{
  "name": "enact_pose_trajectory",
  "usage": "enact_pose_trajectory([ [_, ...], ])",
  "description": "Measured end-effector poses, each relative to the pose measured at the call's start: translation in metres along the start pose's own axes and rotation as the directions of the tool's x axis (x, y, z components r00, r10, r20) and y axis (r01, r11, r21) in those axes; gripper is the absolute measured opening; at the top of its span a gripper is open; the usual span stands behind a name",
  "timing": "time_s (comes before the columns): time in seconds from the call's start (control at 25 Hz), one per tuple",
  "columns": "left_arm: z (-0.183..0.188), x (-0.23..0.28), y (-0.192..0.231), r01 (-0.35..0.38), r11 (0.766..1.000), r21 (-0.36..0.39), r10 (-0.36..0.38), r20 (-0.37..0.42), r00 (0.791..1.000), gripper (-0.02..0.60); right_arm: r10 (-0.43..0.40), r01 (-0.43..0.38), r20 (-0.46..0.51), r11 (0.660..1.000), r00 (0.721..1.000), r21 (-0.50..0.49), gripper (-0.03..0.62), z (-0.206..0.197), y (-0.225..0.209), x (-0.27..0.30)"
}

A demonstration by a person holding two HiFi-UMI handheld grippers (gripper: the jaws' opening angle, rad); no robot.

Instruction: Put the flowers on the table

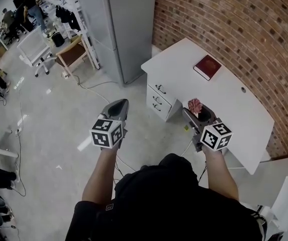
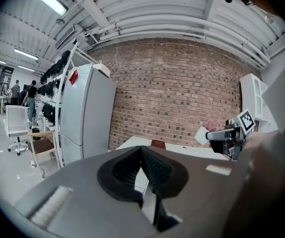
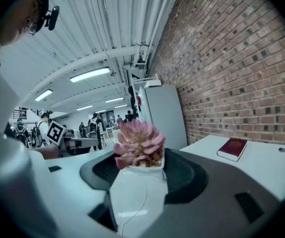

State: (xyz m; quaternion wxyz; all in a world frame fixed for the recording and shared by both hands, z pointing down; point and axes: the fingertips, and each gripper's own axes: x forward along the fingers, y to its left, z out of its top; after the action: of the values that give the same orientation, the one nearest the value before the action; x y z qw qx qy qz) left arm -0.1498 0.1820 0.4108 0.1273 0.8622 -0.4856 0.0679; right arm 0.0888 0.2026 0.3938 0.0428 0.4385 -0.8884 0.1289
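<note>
1. Nearest me, a white pot [image 3: 135, 192] sits clamped between the jaws of my right gripper [image 3: 140, 177]. It is smooth, glossy and tapered, so I judge it slippery.
2. The flowers [image 3: 138, 143] in it form 1 pink, fleshy rosette. They stand upright in the air by the near edge of the table [image 1: 234, 104], not yet set down.
3. My left gripper [image 2: 142, 168] is closed on nothing, ribbed pads [image 2: 157, 170] together.
4. To do this well, I'd carry the pot level over the bare white top, clear of the red book [image 1: 207, 67]. I'd lower it until the base sits flat, then release.
</note>
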Motion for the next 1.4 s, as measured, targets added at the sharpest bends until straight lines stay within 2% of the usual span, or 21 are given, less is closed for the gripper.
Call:
enact_pose_trajectory([
  [0.2,-0.008,0.005,0.013,-0.016,1.0,-0.022,0.016,-0.019,1.0,0.011,0.02,-0.02,-0.01,1.0,1.0,-0.023,0.268,0.0,0.0,0.016],
  [0.4,-0.01,0.033,0.019,-0.022,0.999,-0.043,0.02,-0.046,0.999,0.011,0.02,-0.02,-0.026,1.0,0.999,0.0,0.268,-0.002,-0.026,0.034],
  [0.68,0.007,0.104,0.016,-0.004,1.0,-0.024,0.002,-0.085,0.996,0.011,0.008,-0.007,-0.029,0.998,1.0,0.064,0.268,0.0,-0.095,0.056],
  [1.0,0.028,0.183,0.012,-0.005,1.0,-0.018,0.003,-0.111,0.994,0.011,0.019,-0.018,-0.015,0.997,1.0,0.075,0.268,0.019,-0.176,0.089],
  [1.24,0.036,0.221,-0.001,-0.009,1.0,0.003,0.009,-0.131,0.991,0.011,0.041,-0.041,-0.006,0.995,0.999,0.089,0.268,0.027,-0.216,0.096],
  [1.4,0.035,0.237,-0.007,-0.002,1.0,0.0,0.002,-0.138,0.99,0.011,0.021,-0.021,0.001,0.996,1.0,0.089,0.268,0.03,-0.241,0.09],
])
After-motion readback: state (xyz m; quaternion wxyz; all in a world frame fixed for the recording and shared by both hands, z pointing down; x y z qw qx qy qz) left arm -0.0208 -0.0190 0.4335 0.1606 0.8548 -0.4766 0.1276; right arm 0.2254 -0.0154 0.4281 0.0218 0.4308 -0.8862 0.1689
